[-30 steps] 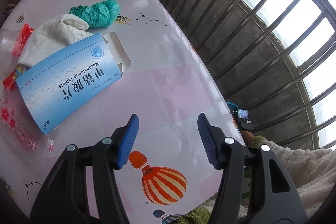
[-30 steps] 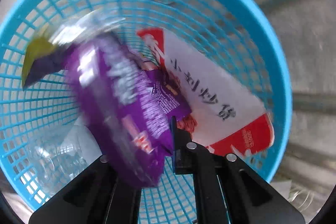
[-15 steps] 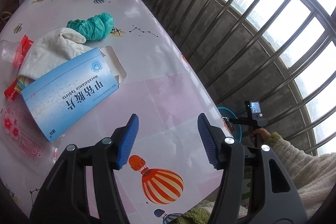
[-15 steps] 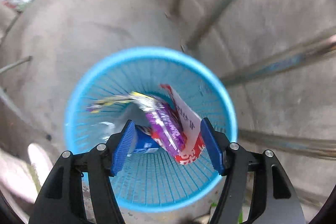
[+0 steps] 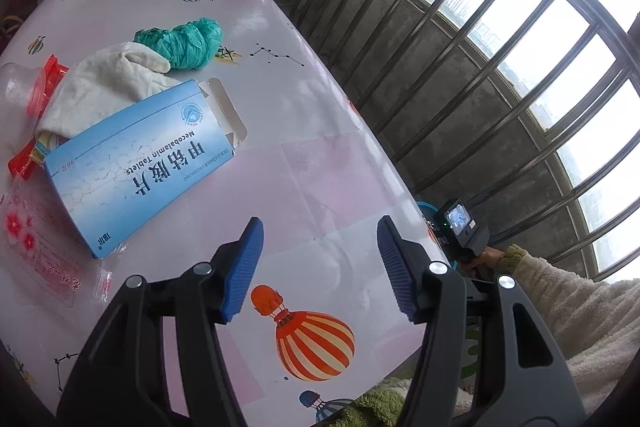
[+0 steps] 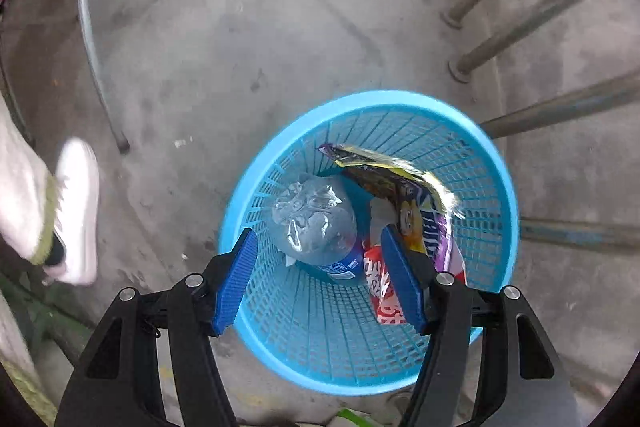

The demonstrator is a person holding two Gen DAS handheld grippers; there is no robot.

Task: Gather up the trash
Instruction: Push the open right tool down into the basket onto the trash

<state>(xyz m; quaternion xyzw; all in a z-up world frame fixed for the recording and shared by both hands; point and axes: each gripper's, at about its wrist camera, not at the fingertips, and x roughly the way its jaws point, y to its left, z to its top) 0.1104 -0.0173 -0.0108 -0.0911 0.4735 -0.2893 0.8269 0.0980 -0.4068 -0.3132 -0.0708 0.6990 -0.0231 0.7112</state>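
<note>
Purple wrapper [image 6: 424, 211] in basket [image 6: 288, 359] below right tool [image 6: 316, 275].

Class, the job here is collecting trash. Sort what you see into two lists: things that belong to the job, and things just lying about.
Belongs to the job:
- blue mesh basket
- crushed plastic bottle
- purple snack wrapper
- blue tablet box
- crumpled green plastic bag

Just lying about:
- white cloth
- balloon-print table cover
- window bars
</note>
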